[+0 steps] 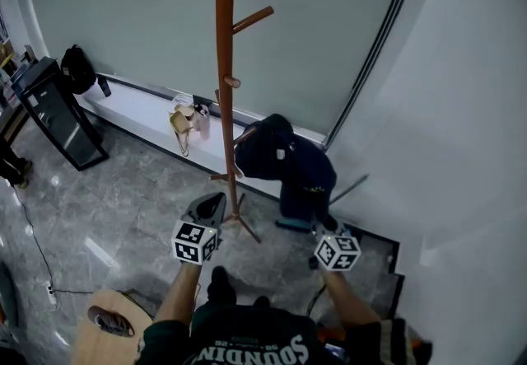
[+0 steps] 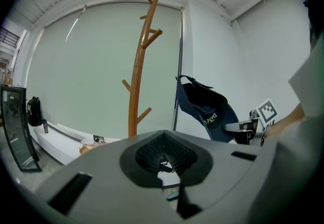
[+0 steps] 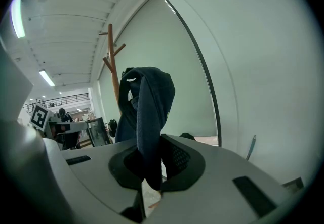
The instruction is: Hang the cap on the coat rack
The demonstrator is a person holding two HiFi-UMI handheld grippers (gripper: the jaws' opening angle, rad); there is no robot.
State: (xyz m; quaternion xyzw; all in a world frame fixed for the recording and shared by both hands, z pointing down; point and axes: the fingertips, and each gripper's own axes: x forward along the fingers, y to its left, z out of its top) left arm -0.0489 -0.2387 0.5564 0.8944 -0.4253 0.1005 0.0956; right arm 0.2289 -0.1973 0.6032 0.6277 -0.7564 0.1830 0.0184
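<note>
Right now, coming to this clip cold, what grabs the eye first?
A tall wooden coat rack stands centre, before the pale wall. Just right of it a navy cap hangs pinched in the right hand-held gripper; the left hand-held gripper is shut on nothing.

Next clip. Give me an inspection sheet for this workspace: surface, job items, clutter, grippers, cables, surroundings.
Surface: glossy grey floor.
Job's things: wooden coat rack upright; dark cap held clear of its pegs.
Clutter: black bag and tan items on the white ledge.
Grippers: left gripper shut, empty; right gripper shut on cap.
Cables: thin cable on floor at left.
Surroundings: pale blind behind rack.
</note>
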